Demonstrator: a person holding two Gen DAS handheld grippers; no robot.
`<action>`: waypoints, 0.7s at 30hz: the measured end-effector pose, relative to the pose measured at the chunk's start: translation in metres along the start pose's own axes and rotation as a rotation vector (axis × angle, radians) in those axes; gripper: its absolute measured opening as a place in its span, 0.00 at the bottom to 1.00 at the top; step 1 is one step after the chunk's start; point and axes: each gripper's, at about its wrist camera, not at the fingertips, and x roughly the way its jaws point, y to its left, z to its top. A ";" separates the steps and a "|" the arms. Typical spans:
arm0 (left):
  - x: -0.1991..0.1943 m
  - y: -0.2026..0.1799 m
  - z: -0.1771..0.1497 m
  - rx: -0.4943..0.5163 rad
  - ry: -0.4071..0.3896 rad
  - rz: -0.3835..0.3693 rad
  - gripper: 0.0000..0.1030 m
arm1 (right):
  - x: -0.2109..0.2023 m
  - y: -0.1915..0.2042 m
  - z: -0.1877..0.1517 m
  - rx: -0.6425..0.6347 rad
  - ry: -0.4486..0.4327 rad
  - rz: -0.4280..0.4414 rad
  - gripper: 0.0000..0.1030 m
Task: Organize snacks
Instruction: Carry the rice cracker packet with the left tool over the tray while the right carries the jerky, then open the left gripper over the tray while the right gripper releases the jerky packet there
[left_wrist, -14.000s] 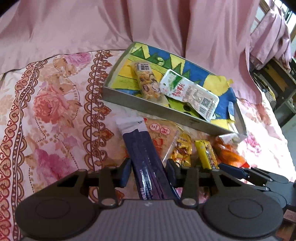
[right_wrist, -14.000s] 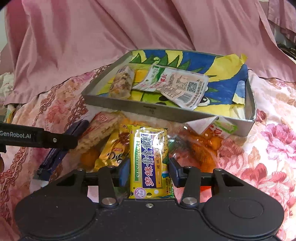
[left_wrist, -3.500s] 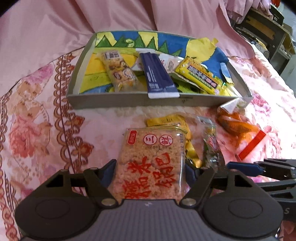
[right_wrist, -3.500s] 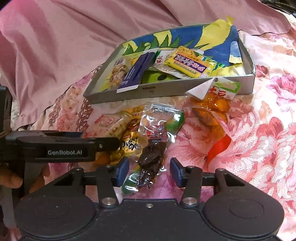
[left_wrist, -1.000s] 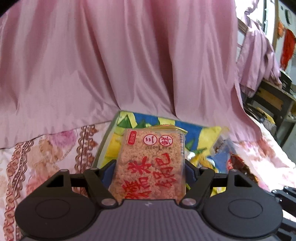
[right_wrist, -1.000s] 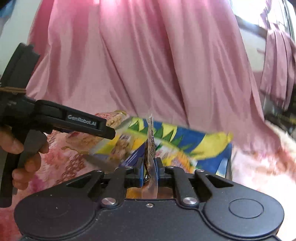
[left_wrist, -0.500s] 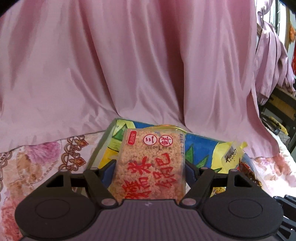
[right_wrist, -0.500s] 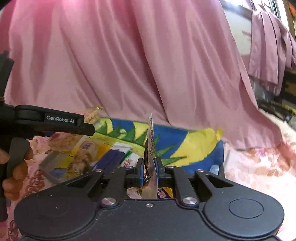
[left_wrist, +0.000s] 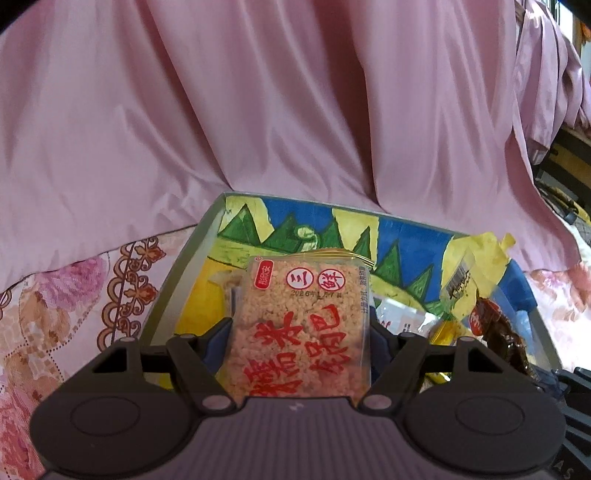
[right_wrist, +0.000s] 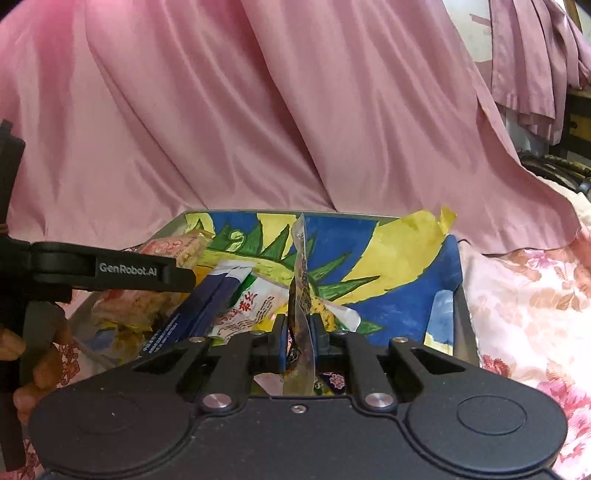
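Note:
My left gripper (left_wrist: 299, 328) is shut on a clear pack of rice crackers with red characters (left_wrist: 301, 332) and holds it over the near left part of the painted tray (left_wrist: 184, 266). My right gripper (right_wrist: 298, 325) is shut on a clear packet of dark dried fruit (right_wrist: 301, 295), held edge-on above the tray (right_wrist: 463, 325). The same packet shows in the left wrist view (left_wrist: 495, 332). In the tray lie a dark blue stick pack (right_wrist: 199, 310) and a white and green packet (right_wrist: 255, 306). The left gripper's finger (right_wrist: 110, 273) crosses the right wrist view with the cracker pack (right_wrist: 173, 251).
A pink satin sheet (left_wrist: 258, 110) hangs behind the tray. A floral cloth (right_wrist: 535, 306) covers the surface on both sides. Dark furniture (left_wrist: 565, 170) stands at the far right. The person's hand (right_wrist: 22, 354) grips the left tool.
Both grippers have come lower and closer over the tray, which now fills more of each view. Each still holds its packet.

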 end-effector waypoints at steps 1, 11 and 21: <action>0.001 0.000 -0.001 0.002 0.003 0.001 0.75 | 0.000 0.000 0.000 0.001 0.002 0.006 0.12; 0.005 -0.006 -0.004 0.028 0.013 0.032 0.76 | 0.005 -0.006 -0.001 0.030 0.036 0.001 0.17; 0.003 -0.012 -0.006 0.046 0.019 0.032 0.84 | 0.005 -0.015 0.000 0.071 0.059 -0.031 0.30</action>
